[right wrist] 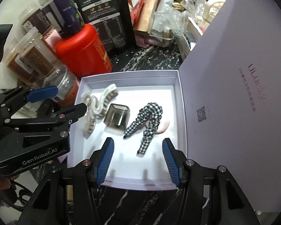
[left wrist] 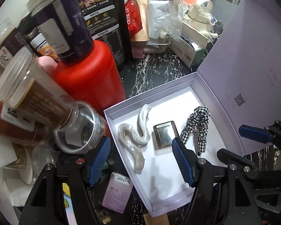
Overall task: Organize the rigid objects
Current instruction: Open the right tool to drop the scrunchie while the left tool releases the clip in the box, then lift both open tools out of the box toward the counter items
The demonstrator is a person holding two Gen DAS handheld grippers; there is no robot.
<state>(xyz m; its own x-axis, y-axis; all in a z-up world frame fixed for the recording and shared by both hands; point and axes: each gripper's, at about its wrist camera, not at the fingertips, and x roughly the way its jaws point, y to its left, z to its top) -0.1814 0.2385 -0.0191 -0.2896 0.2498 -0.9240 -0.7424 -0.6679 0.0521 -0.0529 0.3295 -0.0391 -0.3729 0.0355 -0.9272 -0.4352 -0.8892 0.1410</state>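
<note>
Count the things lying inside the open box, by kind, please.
Hair claws: 2
Smoky square case: 1
Checked scrunchie: 1
Pink pad, partly hidden under the scrunchie: 1
Total: 5 in the box

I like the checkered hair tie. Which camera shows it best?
The right wrist view: the hair tie lies whole, near the picture's middle, inside the box. The left wrist view shows it too, but smaller and off to the side.

Bright overhead light, soft shadows, fisheye-warped dark edges.
</note>
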